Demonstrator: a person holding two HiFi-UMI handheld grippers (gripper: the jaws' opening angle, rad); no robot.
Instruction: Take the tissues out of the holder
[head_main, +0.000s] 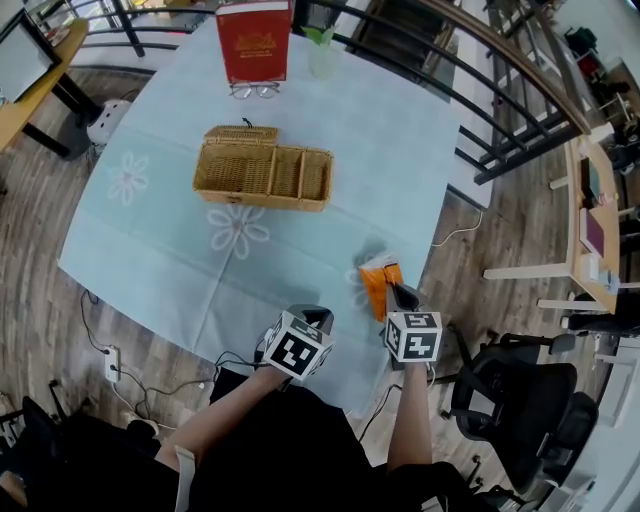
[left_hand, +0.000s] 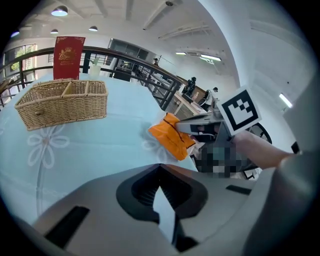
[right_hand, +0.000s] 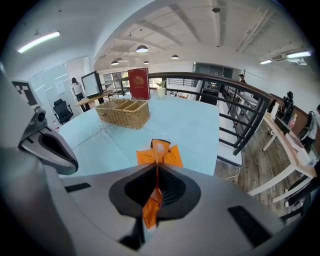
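The blue-clothed table (head_main: 160, 230) carries the wicker holder (head_main: 262, 167), well apart from the orange tissue pack (right_hand: 159, 154). The pack sits near the table's front edge, pinched at one end by the right gripper (head_main: 400, 296). The left gripper (left_hand: 160, 167) is closed on nothing. Whether the pack touches the cloth is unclear.

A table (head_main: 160, 240) under a pale blue cloth printed with white flowers fills the middle. At its far edge a red book (head_main: 254, 40) stands upright, a pair of glasses (head_main: 255, 90) just in front of it and a glass with greenery (head_main: 322, 50) beside it. A dark railing (head_main: 500, 110) runs along the right. A black office chair (head_main: 520, 400) and a white power strip (head_main: 111, 363) sit on the wooden floor.
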